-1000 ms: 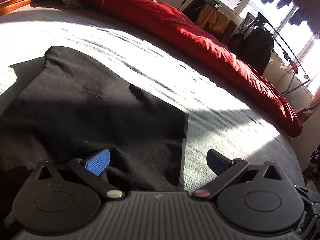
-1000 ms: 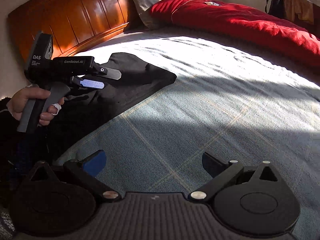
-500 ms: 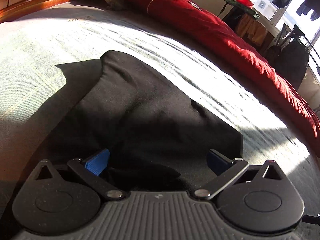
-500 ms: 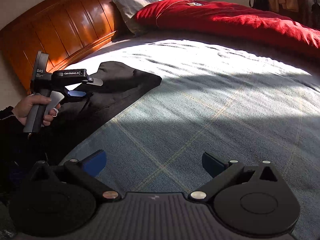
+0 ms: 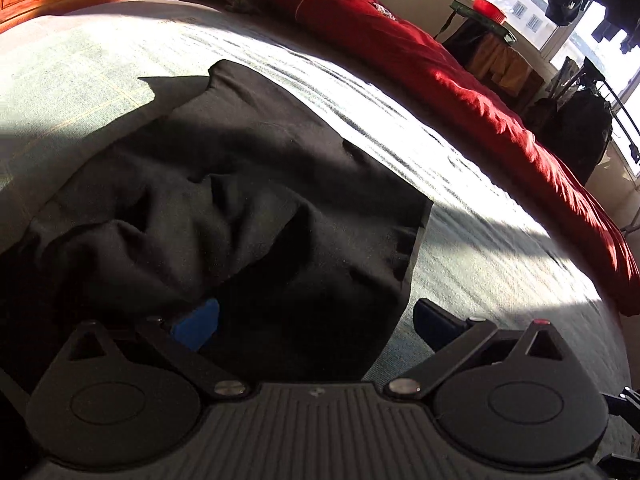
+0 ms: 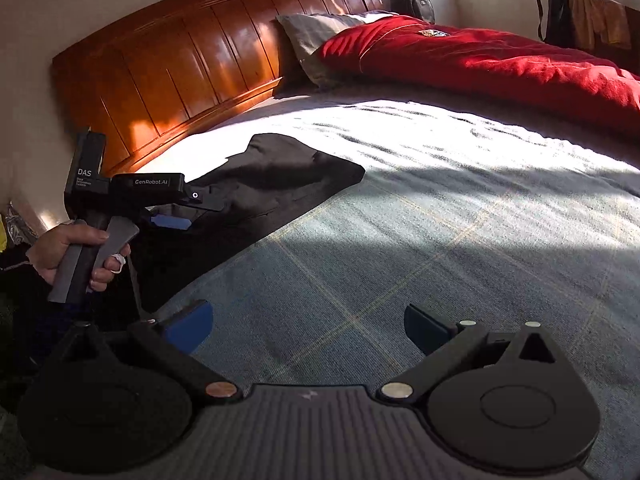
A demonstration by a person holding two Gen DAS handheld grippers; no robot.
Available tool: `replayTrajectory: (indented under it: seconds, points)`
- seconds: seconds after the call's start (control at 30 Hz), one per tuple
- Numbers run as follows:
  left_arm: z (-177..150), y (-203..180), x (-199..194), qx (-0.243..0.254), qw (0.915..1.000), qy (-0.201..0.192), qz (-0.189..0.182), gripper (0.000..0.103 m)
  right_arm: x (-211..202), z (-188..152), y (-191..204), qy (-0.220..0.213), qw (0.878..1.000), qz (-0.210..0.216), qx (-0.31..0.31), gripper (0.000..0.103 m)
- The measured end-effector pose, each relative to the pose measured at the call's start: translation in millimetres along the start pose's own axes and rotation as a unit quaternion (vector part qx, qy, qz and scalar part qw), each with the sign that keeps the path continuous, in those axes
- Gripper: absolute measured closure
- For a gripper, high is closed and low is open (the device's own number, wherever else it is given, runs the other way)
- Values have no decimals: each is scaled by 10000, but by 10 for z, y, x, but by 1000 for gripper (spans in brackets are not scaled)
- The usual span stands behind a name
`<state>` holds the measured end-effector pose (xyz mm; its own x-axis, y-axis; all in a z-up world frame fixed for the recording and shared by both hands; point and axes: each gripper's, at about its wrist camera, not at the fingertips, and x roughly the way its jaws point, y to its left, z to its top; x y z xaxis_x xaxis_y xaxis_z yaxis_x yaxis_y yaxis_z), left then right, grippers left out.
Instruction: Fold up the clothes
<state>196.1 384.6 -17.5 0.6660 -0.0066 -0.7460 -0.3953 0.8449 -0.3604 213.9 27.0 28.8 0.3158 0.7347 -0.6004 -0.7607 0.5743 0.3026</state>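
Garment (image 5: pixel 248 200), black and rumpled, lies on the bed (image 6: pixel 440 216) toward the headboard (image 6: pixel 180 68) side, part in sun and part in shadow. Its far corner points toward the headboard; its right edge runs straight, then drops in a clean vertical hem down to the sheet. A raised fold bunches in the near left part of the cloth.

Left gripper (image 5: pixel 312 316) hangs low over the near end of the garment, jaws spread wide; the left blue pad (image 5: pixel 196 322) sits over or against the cloth, though contact is hard to judge in the shadow, and the right finger is over bare sheet just past the hem. In the right wrist view a hand (image 6: pixel 76 256) grips its handle.

Right gripper (image 6: pixel 306 326) is spread too, holding nothing, over bare sheet well apart from the garment's edge.

Bare sheet stretches wide from the hem across to the red quilt (image 6: pixel 500 60) along the far side, with a pillow (image 6: pixel 316 36) by the headboard
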Motion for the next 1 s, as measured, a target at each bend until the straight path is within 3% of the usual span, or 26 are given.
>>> replayTrajectory:
  seconds: [0.03, 0.17, 0.3, 0.4, 0.63, 0.83, 1.0]
  points:
    - [-28, -54, -61, 45, 9999, -74, 116, 1, -42, -23, -2, -9, 10000, 59, -52, 0]
    - [-174, -288, -352, 134, 9984, -548, -90, 1, -168, -136, -63, 8, 9992, 373, -158, 0]
    - [-329, -336, -153, 52, 9988, -375, 295, 1, -295, -242, -155, 45, 9980, 619, -143, 0]
    - [-396, -379, -69, 54, 9977, -337, 584, 1, -427, -316, -222, 34, 9985, 528, -122, 0]
    - [-480, -648, -509, 125, 9943, -795, 698, 1, -736, -508, -438, -26, 9987, 505, -95, 0]
    - [-707, -684, -678, -155, 9916, -808, 1002, 1, -730, -504, -486, 30, 9970, 767, -132, 0]
    - [-889, -687, -835, -348, 9894, -876, 1102, 1, -606, -416, -295, 172, 9923, 1061, -608, 0]
